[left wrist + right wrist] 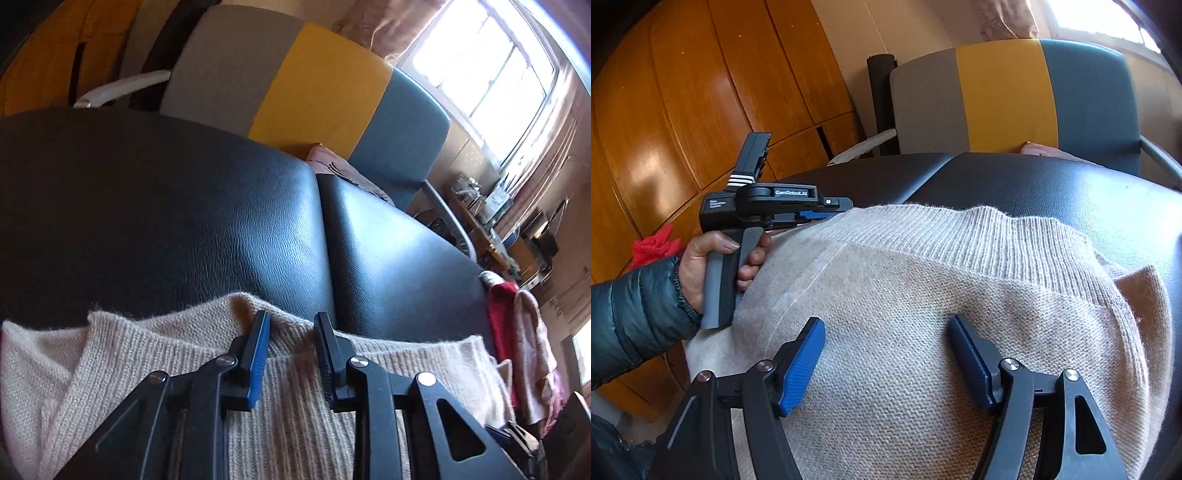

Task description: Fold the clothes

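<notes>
We are hovering the right gripper, jaws wide, over the sweater; left gripper, parted, is nearer its 12 o'clock hem.

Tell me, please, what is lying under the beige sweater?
The beige sweater lies on a black leather cushion surface whose seam runs up from the sweater's edge. Whatever sits directly beneath the knit is covered and cannot be seen.

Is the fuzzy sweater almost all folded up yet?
Partly. The beige knitted sweater lies bunched on the black leather table, some of it seemingly folded over. The left gripper sits at its ribbed edge, jaws apart; the right gripper hovers open above it. Neat final folds remain.
</notes>
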